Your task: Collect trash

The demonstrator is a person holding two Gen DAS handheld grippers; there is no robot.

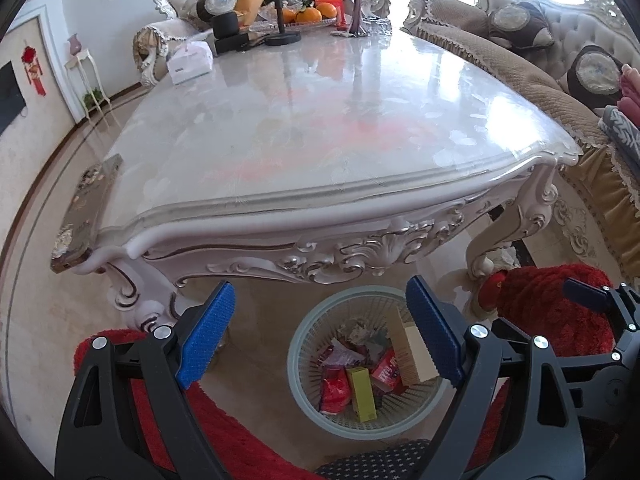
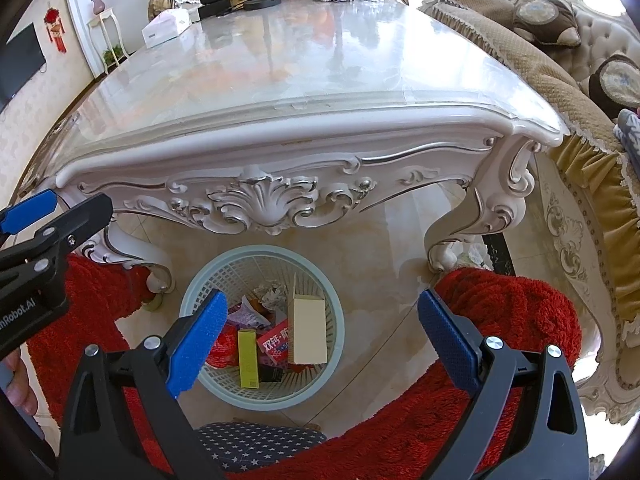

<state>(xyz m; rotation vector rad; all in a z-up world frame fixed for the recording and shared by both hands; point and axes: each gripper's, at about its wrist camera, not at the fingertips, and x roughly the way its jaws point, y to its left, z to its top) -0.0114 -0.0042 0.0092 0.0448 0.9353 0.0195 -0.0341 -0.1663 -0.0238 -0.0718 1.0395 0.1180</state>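
- Living room, ornate white counter (image 1: 320, 128) with glossy marble top, near half bare; sofas (image 1: 520, 52) behind and to the right.
- Far end of counter: tissue box (image 1: 190, 60), black speaker (image 1: 225, 26), fruit tray with oranges (image 1: 310, 14), purple vase (image 1: 357, 4). Looks like household stuff, not trash.
- Waste basket (image 2: 262, 394) sits on tile floor (image 1: 48, 280) just in front of the counter's carved apron, between the person's red-clad knees (image 2: 500, 304).
- Basket already holds trash: cream carton (image 2: 307, 330) standing upright, yellow-green box (image 2: 247, 358), red packet with print (image 2: 276, 342), crumpled paper (image 2: 272, 294), red wrapper (image 1: 334, 390).
- Left tongs (image 1: 320, 332): blue pads spread wide, nothing between them, hanging above the basket.
- Right tongs (image 2: 324, 336): also spread wide, empty, above the basket; the left tongs' tip shows at this view's left edge.
- Judgement: no loose trash visible on counter top in either view, so task looks near done or finished.
- Handling: cartons light, thin card, crush easily; take across the narrow faces with light squeeze. Wrappers and paper soft, slippery film; pinch a bunched fold, not a flat face.
- Basket itself light plastic lattice, somewhat flexible; if moved, clamp the solid rim band, not the lattice wall.
- Risk: tipping the light basket with a pad nudge.
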